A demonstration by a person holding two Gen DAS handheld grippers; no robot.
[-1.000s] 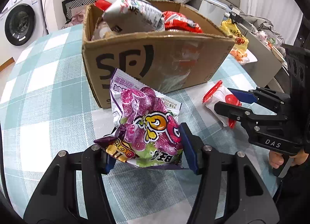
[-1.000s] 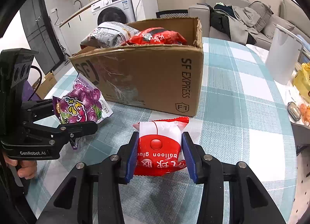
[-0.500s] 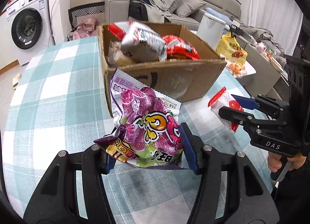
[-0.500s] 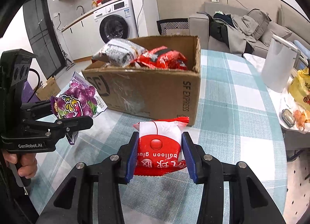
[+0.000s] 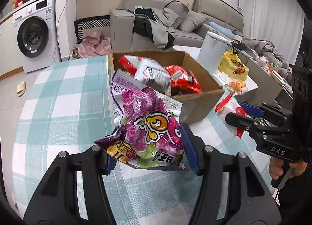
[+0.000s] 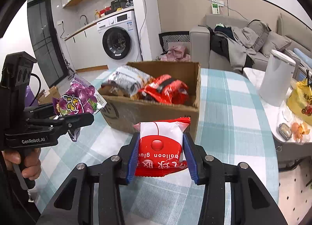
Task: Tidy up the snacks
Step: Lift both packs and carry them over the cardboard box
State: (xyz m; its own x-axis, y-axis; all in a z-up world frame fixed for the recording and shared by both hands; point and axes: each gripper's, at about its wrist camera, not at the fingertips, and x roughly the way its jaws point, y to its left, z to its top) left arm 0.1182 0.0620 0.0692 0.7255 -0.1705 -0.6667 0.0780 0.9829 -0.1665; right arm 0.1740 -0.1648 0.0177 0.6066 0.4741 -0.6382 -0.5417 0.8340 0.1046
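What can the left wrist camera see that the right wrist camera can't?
Only the left wrist view shows a beige slipper on the floor. Only the right wrist view shows a kitchen tap and the dark door. Both show the cardboard box of snacks, the purple snack bag, the red and white packet, the washing machine and the sofa.
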